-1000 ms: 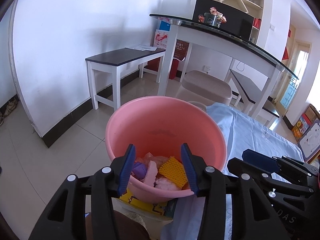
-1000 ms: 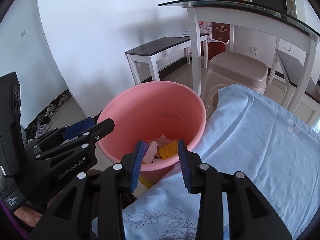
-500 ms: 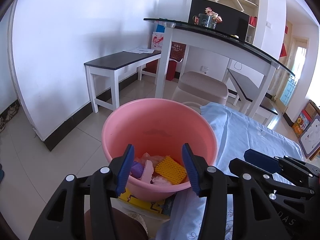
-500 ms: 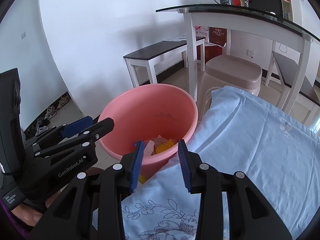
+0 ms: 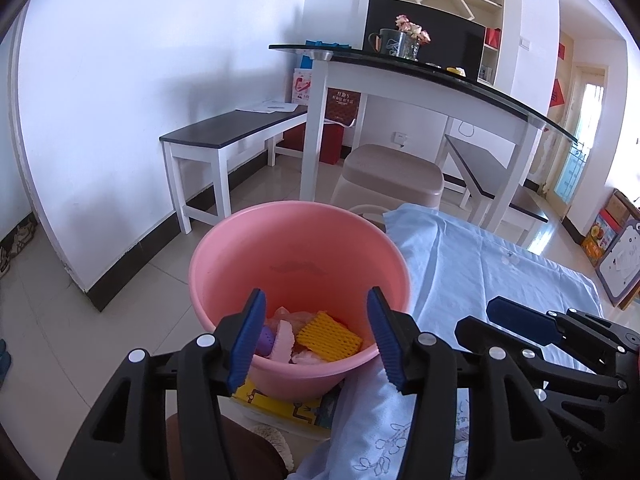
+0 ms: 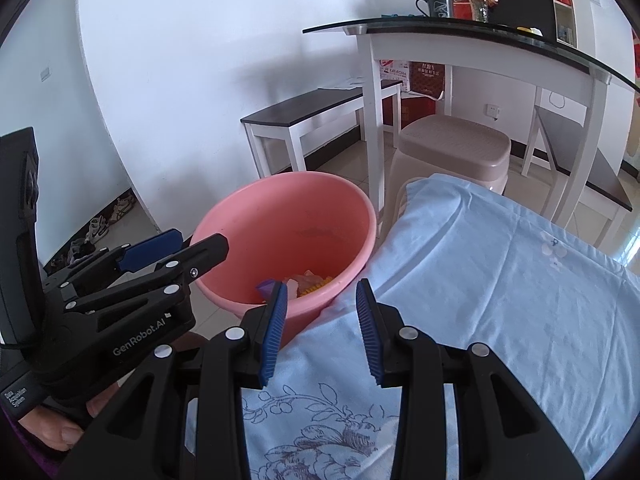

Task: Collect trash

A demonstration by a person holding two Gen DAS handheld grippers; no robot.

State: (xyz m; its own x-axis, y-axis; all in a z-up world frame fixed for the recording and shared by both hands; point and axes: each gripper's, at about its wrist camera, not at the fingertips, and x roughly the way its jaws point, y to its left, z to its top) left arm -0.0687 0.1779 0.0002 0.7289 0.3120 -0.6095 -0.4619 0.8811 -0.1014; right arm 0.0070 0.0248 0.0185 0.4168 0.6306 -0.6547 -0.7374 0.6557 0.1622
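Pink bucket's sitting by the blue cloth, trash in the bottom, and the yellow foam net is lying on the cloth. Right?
Not quite. The yellow foam net lies inside the pink bucket with the other trash, not on the blue cloth. The left wrist view shows it.

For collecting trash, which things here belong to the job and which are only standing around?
Job: pink bucket; yellow foam net, purple piece and wrappers inside it.
Standing around: bench, stool, glass table, mug, flowers.
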